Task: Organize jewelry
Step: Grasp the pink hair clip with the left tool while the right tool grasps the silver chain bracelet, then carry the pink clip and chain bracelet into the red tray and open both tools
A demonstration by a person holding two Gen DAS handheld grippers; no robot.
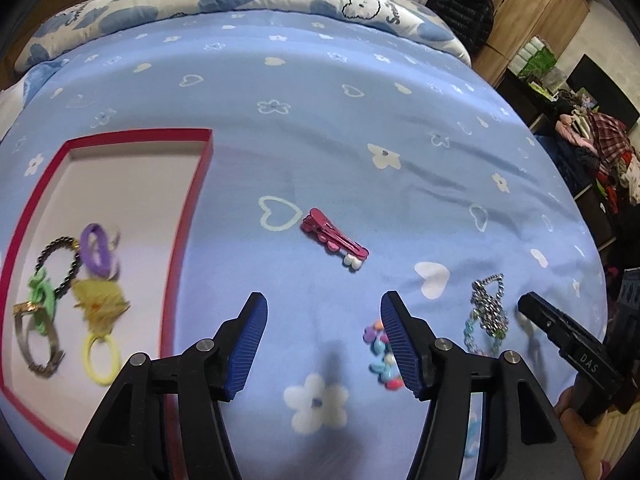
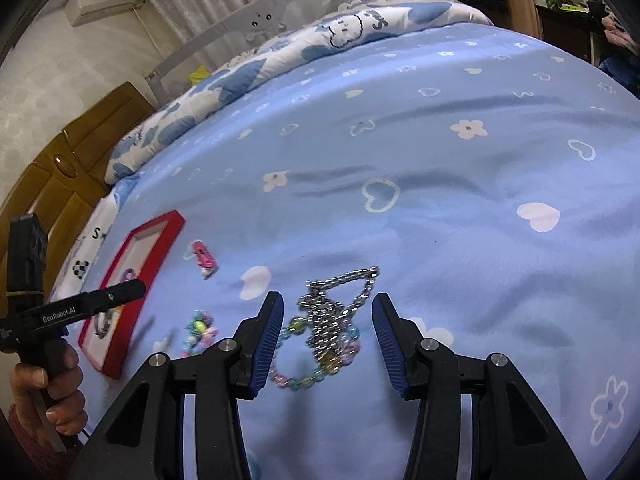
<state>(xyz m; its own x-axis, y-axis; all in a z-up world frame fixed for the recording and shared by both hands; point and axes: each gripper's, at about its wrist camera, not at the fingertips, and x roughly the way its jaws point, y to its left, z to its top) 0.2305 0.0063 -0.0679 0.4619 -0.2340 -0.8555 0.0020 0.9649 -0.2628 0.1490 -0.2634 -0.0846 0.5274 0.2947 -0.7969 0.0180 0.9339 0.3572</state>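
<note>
Left of the left tongs (image 1: 324, 334) sits the red-rimmed box (image 1: 200, 184), already holding hair ties, a dark bead bracelet, a watch-like band and a yellow piece (details are blurred).

The left tongs are open and empty, hovering over bare blue bedsheet (image 1: 320, 140). The pink hair clip (image 1: 335, 238) lies ahead of them, slightly right of centre. The bead string (image 1: 382, 354) lies against the right pad, partly hidden by it.

The right tongs (image 2: 328, 332) are also open and empty. The silver chain (image 2: 340, 300) and the pastel bead bracelet (image 2: 312, 360) lie tangled together between the pads, not yet gripped.

Step in hand, by judgement: collecting the loose pieces; three or four remain outside the box.

Next move for the right tongs: lower onto the chain pile, close, lift. The chain and bracelet may rise together or snag.
</note>
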